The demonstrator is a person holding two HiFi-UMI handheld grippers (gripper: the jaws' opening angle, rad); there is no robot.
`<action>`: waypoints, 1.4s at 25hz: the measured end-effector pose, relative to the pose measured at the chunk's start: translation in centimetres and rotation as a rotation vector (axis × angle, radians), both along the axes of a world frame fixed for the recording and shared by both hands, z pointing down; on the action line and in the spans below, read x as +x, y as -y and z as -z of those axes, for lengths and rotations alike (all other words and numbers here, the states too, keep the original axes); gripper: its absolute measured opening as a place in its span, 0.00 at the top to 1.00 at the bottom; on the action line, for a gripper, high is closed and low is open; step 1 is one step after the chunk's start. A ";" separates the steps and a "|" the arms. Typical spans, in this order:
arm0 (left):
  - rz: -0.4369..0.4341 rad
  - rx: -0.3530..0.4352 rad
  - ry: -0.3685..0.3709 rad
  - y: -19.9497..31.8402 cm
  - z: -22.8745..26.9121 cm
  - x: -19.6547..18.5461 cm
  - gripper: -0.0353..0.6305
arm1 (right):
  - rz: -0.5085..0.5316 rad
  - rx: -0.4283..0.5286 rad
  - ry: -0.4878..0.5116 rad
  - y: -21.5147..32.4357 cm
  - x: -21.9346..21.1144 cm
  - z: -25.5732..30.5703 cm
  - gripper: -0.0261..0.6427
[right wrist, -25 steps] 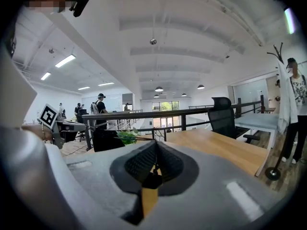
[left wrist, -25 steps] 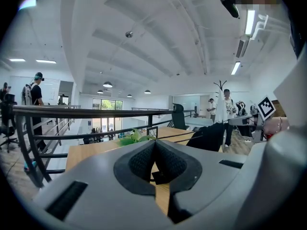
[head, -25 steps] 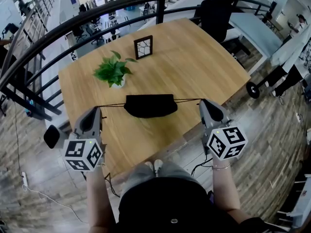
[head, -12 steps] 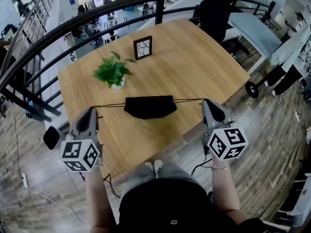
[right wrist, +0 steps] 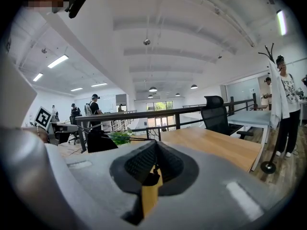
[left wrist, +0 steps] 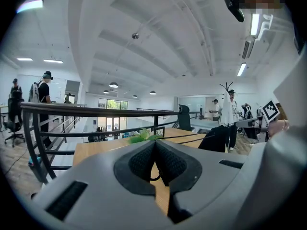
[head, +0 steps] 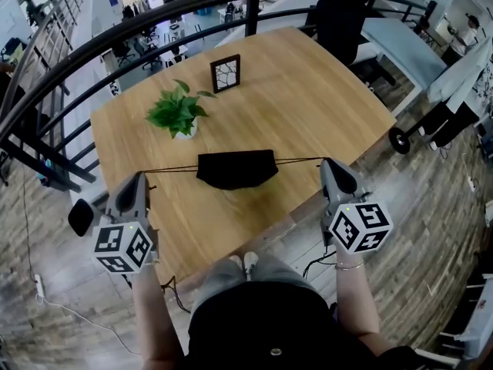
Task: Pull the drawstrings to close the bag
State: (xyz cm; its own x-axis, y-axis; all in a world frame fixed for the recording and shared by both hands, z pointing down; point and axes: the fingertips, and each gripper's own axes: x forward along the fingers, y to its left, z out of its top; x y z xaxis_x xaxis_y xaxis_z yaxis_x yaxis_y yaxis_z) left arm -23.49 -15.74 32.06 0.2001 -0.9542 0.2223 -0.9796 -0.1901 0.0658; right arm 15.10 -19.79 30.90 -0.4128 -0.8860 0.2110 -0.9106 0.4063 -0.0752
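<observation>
Grip: left tongs (head: pixel 142 179) and right tongs (head: pixel 328 164) clenched on drawstrings (head: pixel 174 169) | Done: strings stretched taut, bag (head: pixel 237 168) judged nearly closed | Remaining: final tug, if needed.

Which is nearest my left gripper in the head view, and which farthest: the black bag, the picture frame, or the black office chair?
From the left gripper:
1. Black bag, to its right on the table.
2. Picture frame, farther back on the table.
3. Black office chair, beyond the table's far right corner.
</observation>
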 end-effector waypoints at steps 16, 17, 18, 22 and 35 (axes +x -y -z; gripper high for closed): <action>0.004 -0.055 0.001 -0.8 -1.9 -0.7 0.92 | -0.011 -0.046 0.001 -0.1 0.4 -1.6 0.96; 0.005 -0.068 -0.006 -0.9 -2.2 -0.7 0.92 | -0.007 -0.053 0.001 -0.3 0.3 -1.8 0.96; 0.003 -0.083 -0.014 -1.1 -2.5 -0.7 0.92 | 0.000 -0.060 0.000 -0.4 0.2 -2.0 0.96; -0.017 -0.131 -0.048 -1.4 -3.9 -0.9 0.92 | 0.038 -0.083 0.008 -0.6 -0.1 -3.2 0.95; -0.109 -0.278 -0.052 -0.7 -8.7 2.2 0.92 | 0.020 -0.230 -0.010 -0.5 0.2 -8.9 0.95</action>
State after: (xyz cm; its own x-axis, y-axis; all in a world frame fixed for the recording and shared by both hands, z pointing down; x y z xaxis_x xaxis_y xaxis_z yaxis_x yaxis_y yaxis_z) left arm -21.25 -15.05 40.76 0.3161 -0.8304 0.4587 -0.9483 -0.2619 0.1794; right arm 15.27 -19.26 39.78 -0.4267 -0.8057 0.4108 -0.9037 0.3977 -0.1587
